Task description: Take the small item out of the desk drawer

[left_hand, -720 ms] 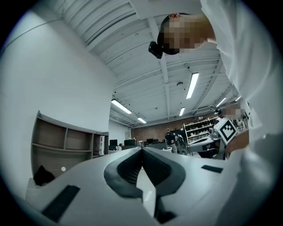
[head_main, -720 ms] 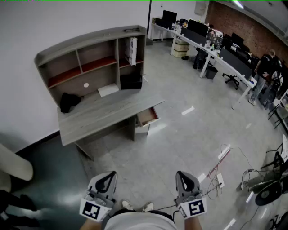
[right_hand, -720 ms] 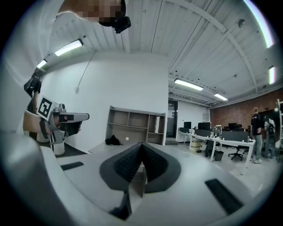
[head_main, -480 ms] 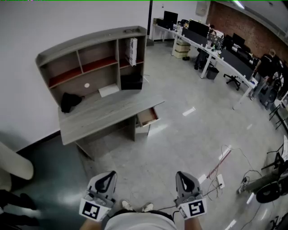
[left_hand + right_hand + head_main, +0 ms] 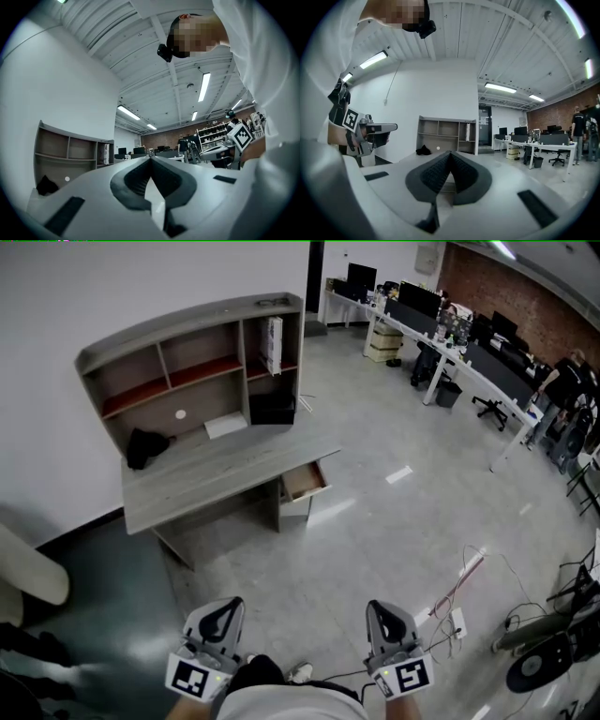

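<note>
All three views face the distant desk point(image 5: 234, 470).

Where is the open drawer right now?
In the head view it is just above centre: the drawer stands pulled open under the right end of the grey desk, jutting out over the floor.

Open floor point(image 5: 366, 540) reaches the drawer point(image 5: 307, 482); cables point(image 5: 459, 582) lie at right.

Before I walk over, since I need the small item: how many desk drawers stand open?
1: the drawer, pulled out under the right end of the desk. Others may be hidden beneath it.
</note>
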Available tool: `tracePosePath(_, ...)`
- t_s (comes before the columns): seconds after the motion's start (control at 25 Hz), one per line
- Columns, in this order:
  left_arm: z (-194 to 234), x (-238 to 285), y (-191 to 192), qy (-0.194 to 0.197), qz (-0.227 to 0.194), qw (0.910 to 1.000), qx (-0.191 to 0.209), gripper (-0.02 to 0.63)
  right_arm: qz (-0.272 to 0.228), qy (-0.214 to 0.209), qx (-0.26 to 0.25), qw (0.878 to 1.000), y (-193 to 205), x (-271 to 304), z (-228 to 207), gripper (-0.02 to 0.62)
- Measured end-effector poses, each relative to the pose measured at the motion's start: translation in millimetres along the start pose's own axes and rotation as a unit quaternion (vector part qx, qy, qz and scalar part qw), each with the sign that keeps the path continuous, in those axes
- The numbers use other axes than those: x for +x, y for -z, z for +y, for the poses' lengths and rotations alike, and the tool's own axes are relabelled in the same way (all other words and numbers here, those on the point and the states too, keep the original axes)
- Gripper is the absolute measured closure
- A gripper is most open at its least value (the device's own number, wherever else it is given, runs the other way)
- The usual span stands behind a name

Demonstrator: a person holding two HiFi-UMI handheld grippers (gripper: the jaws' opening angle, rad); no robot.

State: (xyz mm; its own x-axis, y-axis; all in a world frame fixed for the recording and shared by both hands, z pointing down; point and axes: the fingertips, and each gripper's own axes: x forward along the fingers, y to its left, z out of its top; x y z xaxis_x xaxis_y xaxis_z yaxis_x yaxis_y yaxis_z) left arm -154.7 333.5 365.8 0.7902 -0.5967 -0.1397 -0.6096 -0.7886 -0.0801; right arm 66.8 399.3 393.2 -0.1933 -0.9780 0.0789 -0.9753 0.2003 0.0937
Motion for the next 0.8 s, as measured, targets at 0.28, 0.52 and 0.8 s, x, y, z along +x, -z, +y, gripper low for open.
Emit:
tracePosePath(0.28,-11,12,18,-0.008,0.03,0.9995,-0.007,0.591,0.019,-0.01,0.025,0.999,26,-1,-21,0.573)
tracePosePath(0.52,12,62,39,-0.001,0.028,0.9995,-0.017,0.591,0.03,-0.019,0.016,0.999,32,45,-41,0.572)
tracePosePath(0.8,80,151,62,0.021,0.021,0.9991,-0.029,0.591,0.057,-0.017,-0.003,0.998,29,144,-79,0.572)
